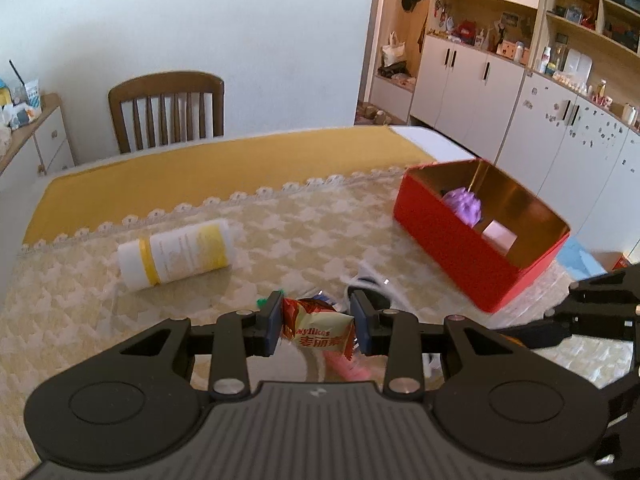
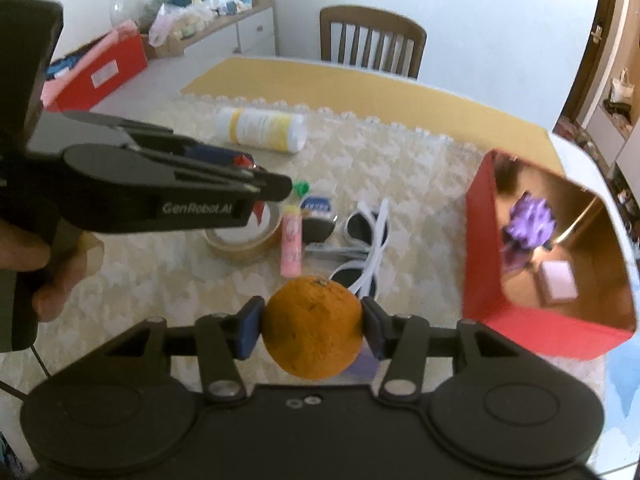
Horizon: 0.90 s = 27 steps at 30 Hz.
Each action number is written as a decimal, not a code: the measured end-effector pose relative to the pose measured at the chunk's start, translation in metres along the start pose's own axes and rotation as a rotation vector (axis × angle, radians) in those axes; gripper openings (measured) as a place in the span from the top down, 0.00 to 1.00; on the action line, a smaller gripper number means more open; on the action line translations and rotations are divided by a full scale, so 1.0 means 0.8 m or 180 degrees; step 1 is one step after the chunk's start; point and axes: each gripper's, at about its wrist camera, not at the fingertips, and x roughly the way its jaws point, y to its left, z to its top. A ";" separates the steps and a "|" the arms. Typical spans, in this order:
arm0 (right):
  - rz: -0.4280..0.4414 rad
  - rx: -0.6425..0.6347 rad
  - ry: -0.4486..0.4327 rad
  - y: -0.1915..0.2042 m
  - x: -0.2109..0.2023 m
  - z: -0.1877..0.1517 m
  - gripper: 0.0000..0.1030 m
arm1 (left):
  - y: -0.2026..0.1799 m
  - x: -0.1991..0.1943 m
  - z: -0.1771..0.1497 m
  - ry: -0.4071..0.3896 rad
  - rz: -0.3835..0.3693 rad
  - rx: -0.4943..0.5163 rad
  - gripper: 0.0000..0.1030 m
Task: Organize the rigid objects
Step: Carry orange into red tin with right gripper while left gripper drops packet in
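My left gripper is shut on a red and cream snack packet and holds it above the table. From the right wrist view the left gripper hangs over a tape roll. My right gripper is shut on an orange. A red box with a gold inside stands at the right, holding a purple object and a pale pink block; the red box also shows in the right wrist view.
A white and yellow cylinder lies on its side on the lace cloth. A pink tube, white sunglasses and a small blue packet lie mid-table. A wooden chair stands at the far edge.
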 end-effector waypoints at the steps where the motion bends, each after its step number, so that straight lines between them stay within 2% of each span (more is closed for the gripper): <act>1: 0.0002 0.0004 -0.0021 -0.005 -0.004 0.002 0.51 | -0.003 -0.003 0.003 -0.0010 -0.0004 0.0004 0.66; 14: -0.0083 0.0020 -0.0324 -0.088 -0.055 0.023 0.51 | -0.066 -0.009 0.044 -0.0156 -0.0054 -0.0015 0.66; 27: -0.0104 0.0081 -0.0439 -0.187 -0.077 0.016 0.51 | -0.147 0.015 0.076 -0.0205 -0.0087 0.0070 0.66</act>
